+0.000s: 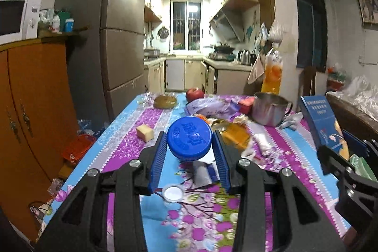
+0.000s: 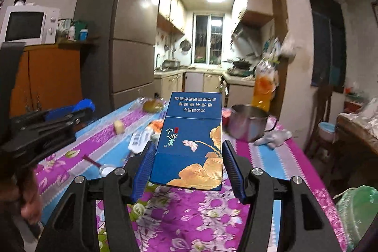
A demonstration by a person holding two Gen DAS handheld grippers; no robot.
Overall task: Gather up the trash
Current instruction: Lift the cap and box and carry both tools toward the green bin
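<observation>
My left gripper (image 1: 189, 141) is shut on a big blue plastic cap (image 1: 189, 137), held above the flowered tablecloth (image 1: 132, 131). My right gripper (image 2: 186, 150) is shut on a blue cigarette box (image 2: 191, 141) with gold flowers, held above the table; the box also shows at the right of the left wrist view (image 1: 323, 124). Loose trash lies on the table: a purple wrapper (image 1: 210, 105), orange and gold wrappers (image 1: 234, 131), a white packet (image 1: 262, 141), a small white lid (image 1: 173, 193) and a white wrapper (image 2: 139, 141).
A steel pot (image 1: 269, 110), a red apple (image 1: 195, 93), an orange drink bottle (image 1: 272, 70), a yellow block (image 1: 144, 132) and a round cake (image 1: 165, 101) stand on the table. An orange cabinet (image 1: 35, 110) is left. A green-bagged bin (image 2: 356, 209) is at lower right.
</observation>
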